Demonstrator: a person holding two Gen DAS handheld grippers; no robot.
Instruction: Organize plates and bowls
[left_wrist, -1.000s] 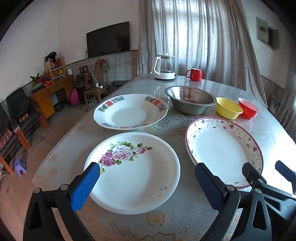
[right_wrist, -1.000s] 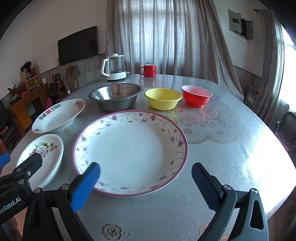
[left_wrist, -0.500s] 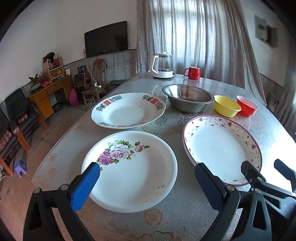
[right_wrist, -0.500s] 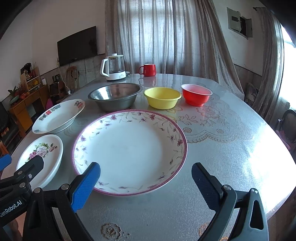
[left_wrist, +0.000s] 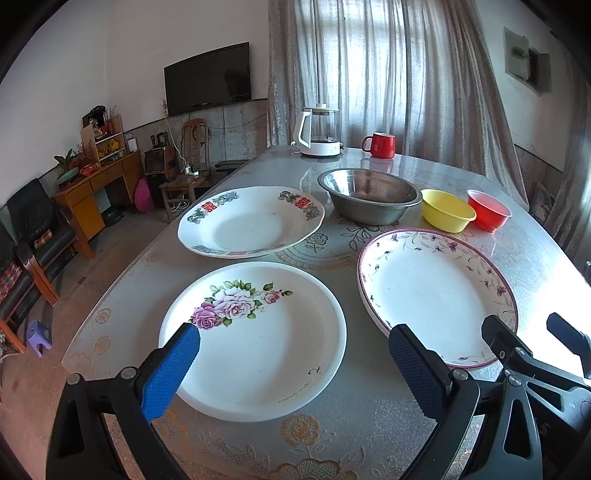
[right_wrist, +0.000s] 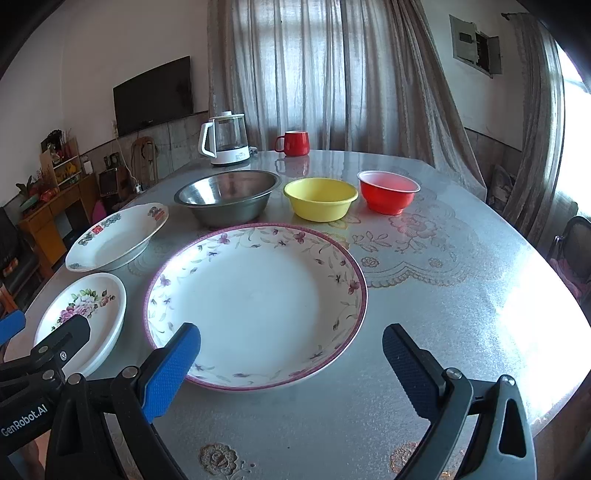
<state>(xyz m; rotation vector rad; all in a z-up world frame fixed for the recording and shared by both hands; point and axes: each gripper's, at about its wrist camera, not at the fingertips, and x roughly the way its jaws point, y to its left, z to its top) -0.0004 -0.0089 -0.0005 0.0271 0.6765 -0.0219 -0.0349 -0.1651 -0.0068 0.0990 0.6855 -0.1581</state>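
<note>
On the round table lie three plates: a rose-printed white plate (left_wrist: 255, 339) (right_wrist: 85, 314) nearest the left, a large plate with a purple floral rim (left_wrist: 436, 295) (right_wrist: 255, 306), and a deep plate with red characters (left_wrist: 251, 221) (right_wrist: 118, 236) behind. Further back stand a steel bowl (left_wrist: 369, 199) (right_wrist: 229, 199), a yellow bowl (left_wrist: 447, 210) (right_wrist: 321, 197) and a red bowl (left_wrist: 487, 210) (right_wrist: 388, 192). My left gripper (left_wrist: 295, 350) hovers open over the near edge of the rose plate. My right gripper (right_wrist: 291, 350) hovers open over the near edge of the purple-rimmed plate. Neither holds anything.
A white kettle (left_wrist: 319, 131) (right_wrist: 225, 138) and a red mug (left_wrist: 380, 144) (right_wrist: 293, 142) stand at the table's far side by the curtains. Chairs, a wooden cabinet (left_wrist: 92, 192) and a wall TV (left_wrist: 208, 83) fill the room on the left. Bare tabletop (right_wrist: 461, 277) lies to the right.
Both grippers have drifted slightly back and up, so the plates sit a little further away in each view. Nothing on the table has moved.
</note>
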